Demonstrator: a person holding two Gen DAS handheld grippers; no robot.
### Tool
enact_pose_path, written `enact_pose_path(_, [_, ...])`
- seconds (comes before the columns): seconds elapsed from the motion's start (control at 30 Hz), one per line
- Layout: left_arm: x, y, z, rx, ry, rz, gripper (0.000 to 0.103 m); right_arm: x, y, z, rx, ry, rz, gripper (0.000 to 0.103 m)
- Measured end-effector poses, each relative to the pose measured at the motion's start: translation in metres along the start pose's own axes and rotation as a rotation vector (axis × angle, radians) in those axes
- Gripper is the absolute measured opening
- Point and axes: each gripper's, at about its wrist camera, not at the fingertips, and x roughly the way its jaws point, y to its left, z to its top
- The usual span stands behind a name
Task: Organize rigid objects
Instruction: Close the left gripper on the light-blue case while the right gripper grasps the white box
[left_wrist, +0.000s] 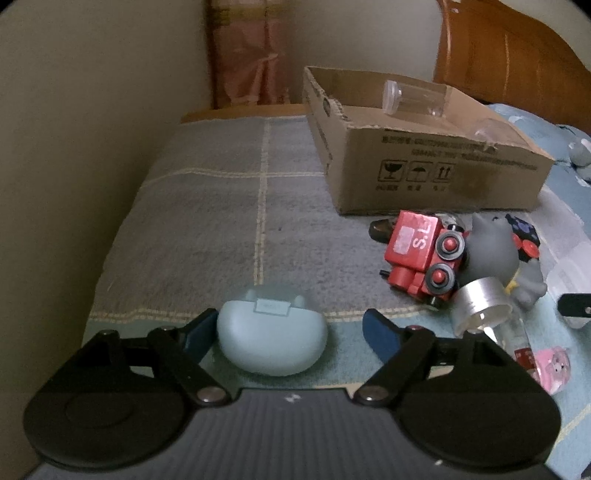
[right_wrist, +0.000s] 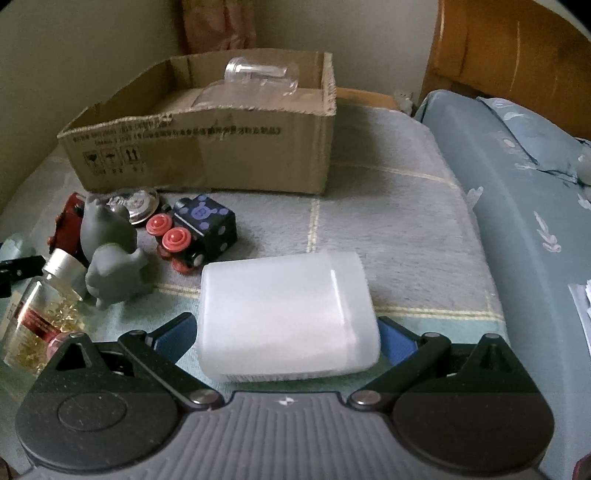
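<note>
In the left wrist view my left gripper (left_wrist: 290, 332) is open around a pale blue earbud case (left_wrist: 271, 338) that lies on the grey blanket; the left finger touches it, the right finger stands apart. In the right wrist view my right gripper (right_wrist: 286, 338) has both blue fingers against the sides of a frosted white plastic box (right_wrist: 286, 314) low over the bed. A cardboard box (left_wrist: 424, 162) at the back holds a clear plastic jar (left_wrist: 415, 98); both show in the right wrist view, the box (right_wrist: 207, 155) and the jar (right_wrist: 262, 75).
Loose items lie between the grippers: a red toy train (left_wrist: 421, 253), a grey rubber figure (right_wrist: 110, 251), a black toy train (right_wrist: 201, 230), a glass bottle with silver cap (left_wrist: 484, 308), a small pink jar (left_wrist: 552, 367). A wall stands left, a blue pillow (right_wrist: 517, 221) and wooden headboard right.
</note>
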Motion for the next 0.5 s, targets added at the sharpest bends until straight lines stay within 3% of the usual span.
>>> enact_pose_path(0.3, [-0.003,0.006,0.005,0.164,0.006,-0.033,0.078,0.004,0.002,0.004,-0.036,0.024,0.01,0.103])
enact_pose_path(0.5, [-0.003,0.012,0.009,0.188,0.035,-0.099,0.076,0.005,0.003,0.007,-0.06,0.034,0.019,0.098])
